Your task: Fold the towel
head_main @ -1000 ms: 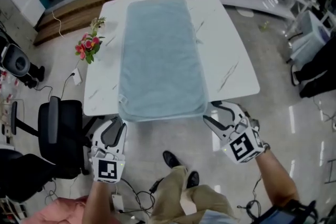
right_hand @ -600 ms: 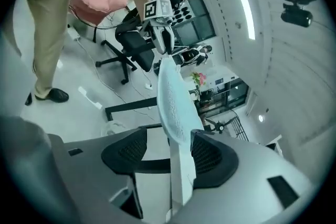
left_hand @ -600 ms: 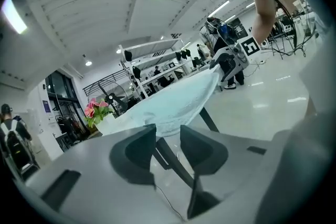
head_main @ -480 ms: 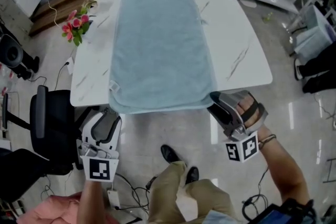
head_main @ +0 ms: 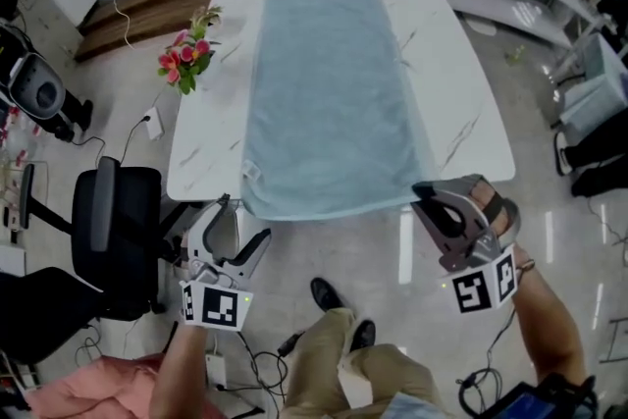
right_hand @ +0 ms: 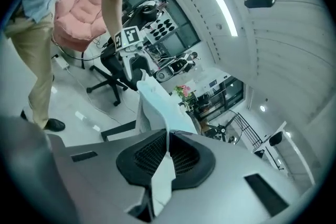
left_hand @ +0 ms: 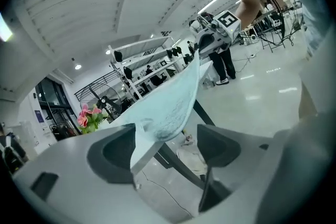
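The pale blue terry towel (head_main: pixel 329 93) lies lengthwise on the white marbled table (head_main: pixel 461 103), its long axis running away from the person. The right gripper (head_main: pixel 424 193), its jaws just closing, pinches the near right corner. The left gripper (head_main: pixel 243 217), its jaws just opening, straddles the near left corner without gripping it.

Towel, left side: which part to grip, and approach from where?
Probably its near-left corner, where the towel laps over the table edge: come in level from the near side, one jaw above, one below. The left gripper, jaws just opened, straddles it unpinched; the right gripper, just closed, holds the other near corner.
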Demonstrator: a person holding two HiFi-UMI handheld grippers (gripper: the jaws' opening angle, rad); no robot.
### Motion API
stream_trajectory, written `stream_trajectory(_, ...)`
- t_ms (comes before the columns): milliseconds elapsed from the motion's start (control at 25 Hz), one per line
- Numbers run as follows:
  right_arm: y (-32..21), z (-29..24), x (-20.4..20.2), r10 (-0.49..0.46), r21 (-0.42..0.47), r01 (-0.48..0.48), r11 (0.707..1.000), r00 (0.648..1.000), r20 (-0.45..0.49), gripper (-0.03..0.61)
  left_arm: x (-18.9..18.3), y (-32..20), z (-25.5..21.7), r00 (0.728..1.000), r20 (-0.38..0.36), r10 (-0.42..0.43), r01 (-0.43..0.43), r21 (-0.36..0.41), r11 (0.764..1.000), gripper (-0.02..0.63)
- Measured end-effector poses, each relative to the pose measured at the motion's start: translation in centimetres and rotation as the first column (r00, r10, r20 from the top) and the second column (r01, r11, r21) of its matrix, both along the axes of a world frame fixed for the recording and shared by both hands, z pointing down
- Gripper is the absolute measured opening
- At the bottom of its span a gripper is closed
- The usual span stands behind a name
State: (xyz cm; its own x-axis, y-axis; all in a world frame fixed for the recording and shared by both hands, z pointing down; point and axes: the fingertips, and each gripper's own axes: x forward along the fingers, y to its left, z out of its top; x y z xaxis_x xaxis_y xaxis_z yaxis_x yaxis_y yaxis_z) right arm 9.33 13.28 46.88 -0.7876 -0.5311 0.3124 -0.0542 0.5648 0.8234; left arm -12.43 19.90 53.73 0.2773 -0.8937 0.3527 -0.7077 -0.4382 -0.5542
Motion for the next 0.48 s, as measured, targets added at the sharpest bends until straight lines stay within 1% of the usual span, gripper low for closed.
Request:
stream_trajectory(160, -0.4, -2.2, -0.3, -0.001, -0.062, 0.002, 0.998, 1.0, 0.025, 0.029, 1.0, -0.9, 1.0, 1.0, -0.016, 0.022, -0.022, 0.019, 1.0, 0.368)
stream_trajectory(280, -0.5, -3.2, -0.5, 0.007, -0.105, -0.003, 0.995, 0.999, 0.045, 0.029, 2.1, -1.6, 2.0, 0.999, 0.011, 0.041, -0.041, 0.019, 0.999, 0.37)
stream_trajectory(440, -0.6, -4.3, -1.0, 0.004, -0.13, 0.006, 0.991, 0.997, 0.074, 0.029, 2.0, -2.8, 2.8, 1.0, 0.028, 0.003, -0.004, 0.015, 1.0, 0.365)
stream_trajectory(480, -0.6, -4.6, -1.1, 0.004, -0.137, 0.007, 0.991, 0.997, 0.08, 0.029, 1.8, -3.0, 2.7, 0.999, 0.032, -0.01, 0.01, 0.02, 1.0, 0.348)
